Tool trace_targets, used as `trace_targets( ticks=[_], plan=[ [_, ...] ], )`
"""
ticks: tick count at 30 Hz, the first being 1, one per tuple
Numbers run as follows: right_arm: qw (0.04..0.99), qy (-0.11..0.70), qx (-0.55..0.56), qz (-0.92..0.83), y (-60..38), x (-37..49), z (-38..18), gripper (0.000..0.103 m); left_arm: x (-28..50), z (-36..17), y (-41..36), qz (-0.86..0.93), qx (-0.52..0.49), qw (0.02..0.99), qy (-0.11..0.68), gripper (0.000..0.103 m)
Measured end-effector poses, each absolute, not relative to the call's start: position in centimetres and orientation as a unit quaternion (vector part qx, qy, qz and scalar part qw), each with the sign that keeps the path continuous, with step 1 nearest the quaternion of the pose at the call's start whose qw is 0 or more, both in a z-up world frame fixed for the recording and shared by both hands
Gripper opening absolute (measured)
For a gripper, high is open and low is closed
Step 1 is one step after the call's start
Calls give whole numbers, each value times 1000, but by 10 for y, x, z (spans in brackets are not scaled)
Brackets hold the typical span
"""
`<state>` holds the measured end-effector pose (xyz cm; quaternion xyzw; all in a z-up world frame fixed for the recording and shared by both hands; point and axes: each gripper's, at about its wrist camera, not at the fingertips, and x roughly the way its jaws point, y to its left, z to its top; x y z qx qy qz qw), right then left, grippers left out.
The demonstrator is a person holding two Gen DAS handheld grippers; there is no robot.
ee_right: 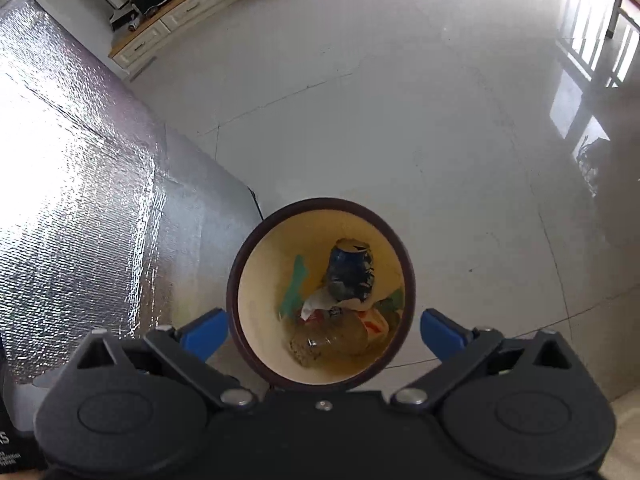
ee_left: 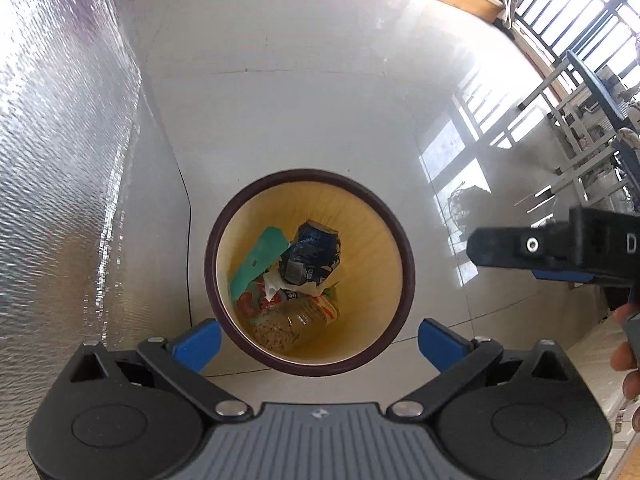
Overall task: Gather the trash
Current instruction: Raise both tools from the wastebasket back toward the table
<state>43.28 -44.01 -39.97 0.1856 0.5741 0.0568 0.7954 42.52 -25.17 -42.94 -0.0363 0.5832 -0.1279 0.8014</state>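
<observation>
A round bin (ee_left: 211, 264) with a dark brown rim and yellow inside stands on the floor, below both grippers. In it lie a crushed blue can (ee_left: 314, 254), a teal card (ee_left: 260, 262), white tissue (ee_left: 272, 286), a clear plastic bottle (ee_left: 288, 326) and wrappers. My left gripper (ee_left: 320, 344) hangs open above the bin's near rim, nothing between its blue pads. The right wrist view shows the same bin (ee_right: 240, 292) and can (ee_right: 352, 274), with my right gripper (ee_right: 322, 334) open and empty above it. One of the right gripper's fingers (ee_left: 504, 248) shows at the right of the left view.
A silver foil mat (ee_left: 60, 160) (ee_right: 80, 184) covers the floor left of the bin. White tiles (ee_left: 320, 80) spread beyond. A low cabinet (ee_right: 168, 24) stands at the back and railings (ee_left: 560, 12) at the right. A hand (ee_left: 628, 360) shows at the right edge.
</observation>
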Motion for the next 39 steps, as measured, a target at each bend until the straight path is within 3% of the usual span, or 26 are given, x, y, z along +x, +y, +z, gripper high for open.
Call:
trace_targets(
  ticks=[20,39],
  plan=[
    [831,531,154,57,-452,362,-291,103,368,-322,-225,-97,-29,837,537,103],
    [887,453,90,26,-441,269,-168,103,291,-193,-200,-129,-51,892,430,103]
  ],
)
